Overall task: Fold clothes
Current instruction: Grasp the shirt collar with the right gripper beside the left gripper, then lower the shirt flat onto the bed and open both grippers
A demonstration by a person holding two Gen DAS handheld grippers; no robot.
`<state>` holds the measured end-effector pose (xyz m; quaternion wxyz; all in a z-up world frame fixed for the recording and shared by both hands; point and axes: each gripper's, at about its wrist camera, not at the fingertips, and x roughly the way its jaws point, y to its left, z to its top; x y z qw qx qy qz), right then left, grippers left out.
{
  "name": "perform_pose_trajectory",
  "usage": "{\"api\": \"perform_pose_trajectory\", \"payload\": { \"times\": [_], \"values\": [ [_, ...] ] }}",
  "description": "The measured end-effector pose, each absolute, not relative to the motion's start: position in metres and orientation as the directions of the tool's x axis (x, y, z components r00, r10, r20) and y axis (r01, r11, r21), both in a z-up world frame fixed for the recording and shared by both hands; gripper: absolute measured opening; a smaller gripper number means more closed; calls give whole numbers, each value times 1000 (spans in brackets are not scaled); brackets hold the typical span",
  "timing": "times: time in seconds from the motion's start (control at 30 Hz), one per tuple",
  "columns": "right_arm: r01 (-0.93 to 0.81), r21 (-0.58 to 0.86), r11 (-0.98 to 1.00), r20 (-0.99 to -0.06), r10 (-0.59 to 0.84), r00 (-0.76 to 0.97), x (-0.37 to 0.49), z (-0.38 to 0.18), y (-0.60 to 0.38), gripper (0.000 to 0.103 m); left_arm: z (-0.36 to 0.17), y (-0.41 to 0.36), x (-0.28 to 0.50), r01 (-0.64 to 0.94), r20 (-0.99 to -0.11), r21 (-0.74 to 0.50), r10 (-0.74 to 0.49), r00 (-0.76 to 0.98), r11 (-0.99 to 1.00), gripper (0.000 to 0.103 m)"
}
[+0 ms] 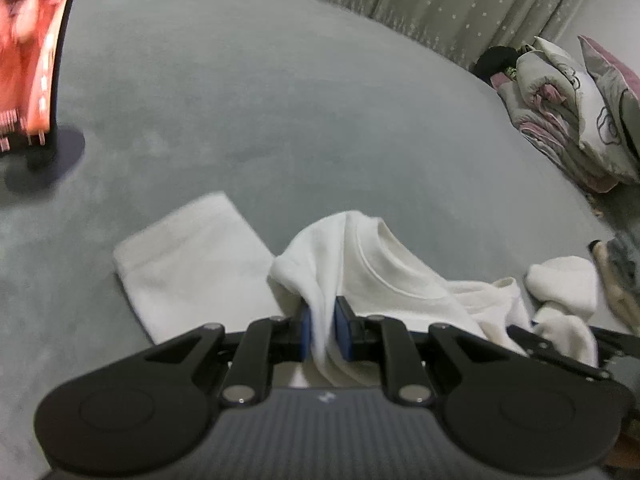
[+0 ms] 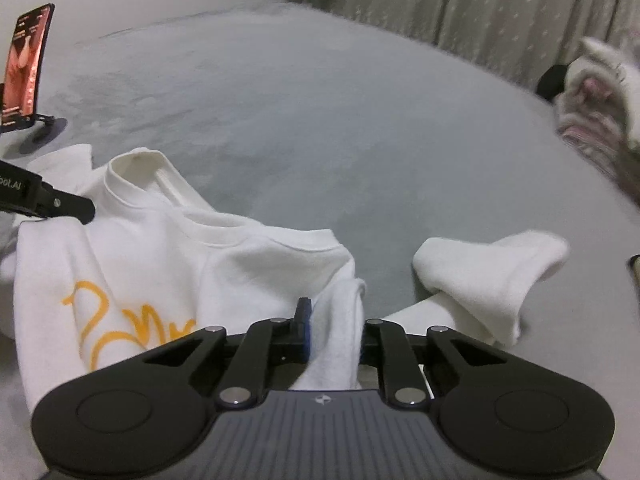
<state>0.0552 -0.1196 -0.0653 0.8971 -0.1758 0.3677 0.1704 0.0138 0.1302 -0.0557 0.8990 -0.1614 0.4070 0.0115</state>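
Note:
A white sweatshirt with yellow lettering lies bunched on a grey bed cover, its round collar facing away from me. My left gripper is shut on a fold of fabric at one shoulder, which hangs between the blue pads. At the other shoulder my right gripper is shut on a thick fold that hides its right finger. One sleeve lies flat to the left. The other sleeve is crumpled to the right. The left gripper's finger shows at the left edge of the right wrist view.
A phone with a lit reddish screen stands on a round-based holder at the far left. A heap of patterned bedding sits at the right edge. Pale curtains hang behind the bed. Grey cover stretches beyond the sweatshirt.

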Motion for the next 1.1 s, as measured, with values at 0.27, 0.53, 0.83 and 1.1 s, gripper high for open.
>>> {"api": "perform_pose_trajectory", "payload": {
  "times": [0.27,0.53,0.83,1.1],
  "values": [
    [-237,-280,931,-579,33,814,63,-33,-134,15,-26,87,31,-81,-646,-50,30,762,995,13],
    [-116,-299,947,-488,-47,872,111,1,-157,15,5,49,92,-22,-570,78,63,819,997,13],
    [4,-350,937,-397,-152,905,178,16,-174,15,18,-7,185,28,-478,220,82,874,975,13],
    [56,-415,908,-357,-220,908,231,-9,-173,15,-6,-46,263,28,-454,298,116,883,954,13]
  ]
}}
